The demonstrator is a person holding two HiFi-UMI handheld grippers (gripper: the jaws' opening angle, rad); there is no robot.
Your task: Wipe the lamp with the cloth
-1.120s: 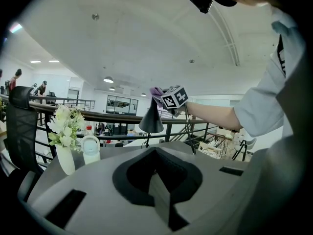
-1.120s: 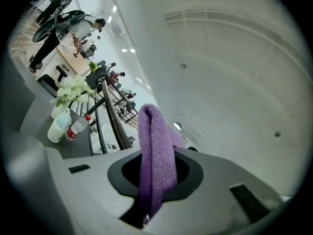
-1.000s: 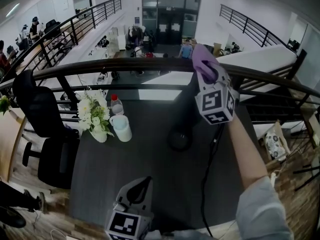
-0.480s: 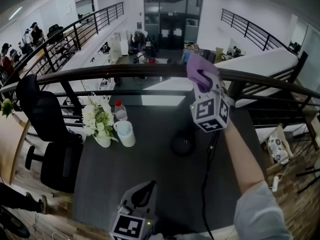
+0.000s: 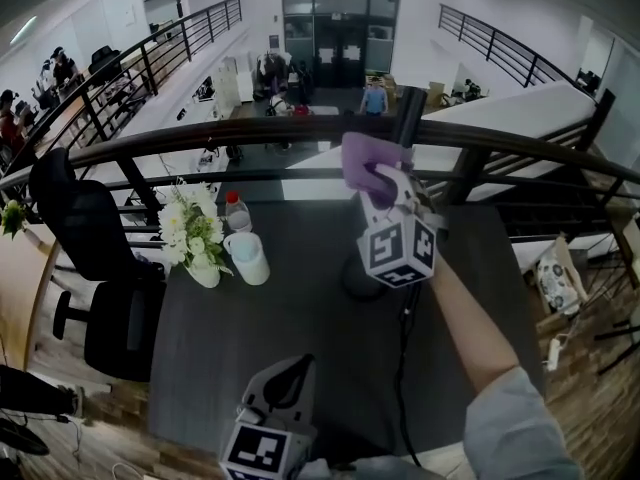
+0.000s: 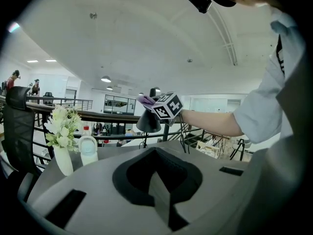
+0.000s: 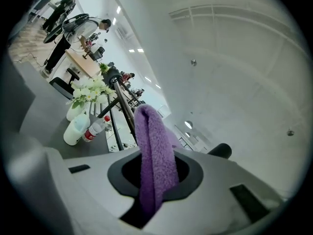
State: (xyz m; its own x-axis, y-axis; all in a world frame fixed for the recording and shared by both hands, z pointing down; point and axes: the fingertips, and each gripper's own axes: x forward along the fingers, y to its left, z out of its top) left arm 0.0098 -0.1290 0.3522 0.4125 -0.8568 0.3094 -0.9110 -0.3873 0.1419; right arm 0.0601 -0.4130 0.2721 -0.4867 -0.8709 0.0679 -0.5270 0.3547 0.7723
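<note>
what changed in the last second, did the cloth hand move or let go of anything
The right gripper, still shut on the purple cloth, swung left and down in the head view, ending by the top of the lamp. Nothing was taken or let go. The left gripper stayed low and shut, empty; flowers, jug and bottle kept their places.

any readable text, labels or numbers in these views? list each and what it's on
No text can be read in any view.
Right cube, left cube: black-and-white square marker patterns only, no letters or digits.
Bottle: red label, print too small to read.
</note>
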